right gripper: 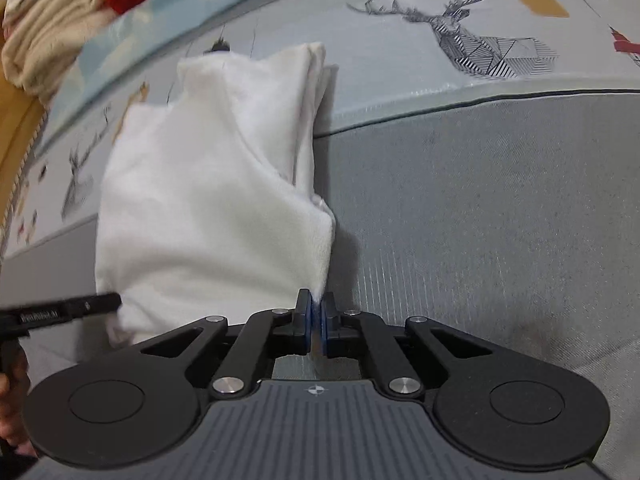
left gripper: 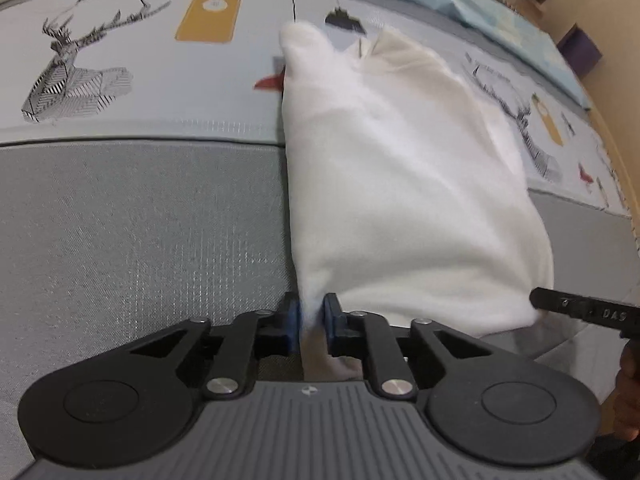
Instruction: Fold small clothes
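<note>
Holding white garment [left gripper: 400, 184] by its near corners above grey bed [left gripper: 140, 240]: left gripper [left gripper: 311, 320] and right gripper [right gripper: 316, 316], jaws pinching cloth. Step: mid-fold. Next move likely calls for even lowering.

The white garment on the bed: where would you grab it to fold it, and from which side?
By its two near corners, coming in low from the near edge. The white garment lies with its hem toward the person, and the left gripper and right gripper each pinch one corner there, so the hem lifts evenly.
</note>
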The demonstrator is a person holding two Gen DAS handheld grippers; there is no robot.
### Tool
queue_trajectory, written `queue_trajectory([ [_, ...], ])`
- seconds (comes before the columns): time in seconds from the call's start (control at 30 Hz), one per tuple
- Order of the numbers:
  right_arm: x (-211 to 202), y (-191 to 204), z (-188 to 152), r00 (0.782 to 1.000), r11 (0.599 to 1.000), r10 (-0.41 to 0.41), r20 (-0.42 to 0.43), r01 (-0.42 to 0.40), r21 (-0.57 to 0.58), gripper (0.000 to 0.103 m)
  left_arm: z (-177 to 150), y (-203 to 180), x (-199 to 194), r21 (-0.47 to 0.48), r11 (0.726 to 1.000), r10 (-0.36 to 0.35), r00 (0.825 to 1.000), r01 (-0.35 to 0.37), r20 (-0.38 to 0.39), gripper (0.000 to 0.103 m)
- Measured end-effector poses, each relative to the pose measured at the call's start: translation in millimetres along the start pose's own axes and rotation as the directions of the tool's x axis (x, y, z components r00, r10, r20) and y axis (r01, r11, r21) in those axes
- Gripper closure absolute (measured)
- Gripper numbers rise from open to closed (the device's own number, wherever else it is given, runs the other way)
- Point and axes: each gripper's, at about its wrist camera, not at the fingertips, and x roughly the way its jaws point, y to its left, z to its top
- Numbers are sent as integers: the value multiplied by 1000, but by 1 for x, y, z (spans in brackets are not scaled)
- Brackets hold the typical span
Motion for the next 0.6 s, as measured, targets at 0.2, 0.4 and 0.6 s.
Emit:
queue_trajectory([
  [0.2,-6,10,-3,999,997,-26,44,29,-66,95,-9,-6,4,56,998,39,998,-36,-55,78],
  [0.4,-12,9,-7,990,987,-138,40,140,-73,77,-15,-15,-24,84,986,140,990,-141,19,54],
  [0.6,-61,12,-22,907,898,-345,242,394,-196,74,-41,-41,-105,170,952,202,940,-254,274,23],
])
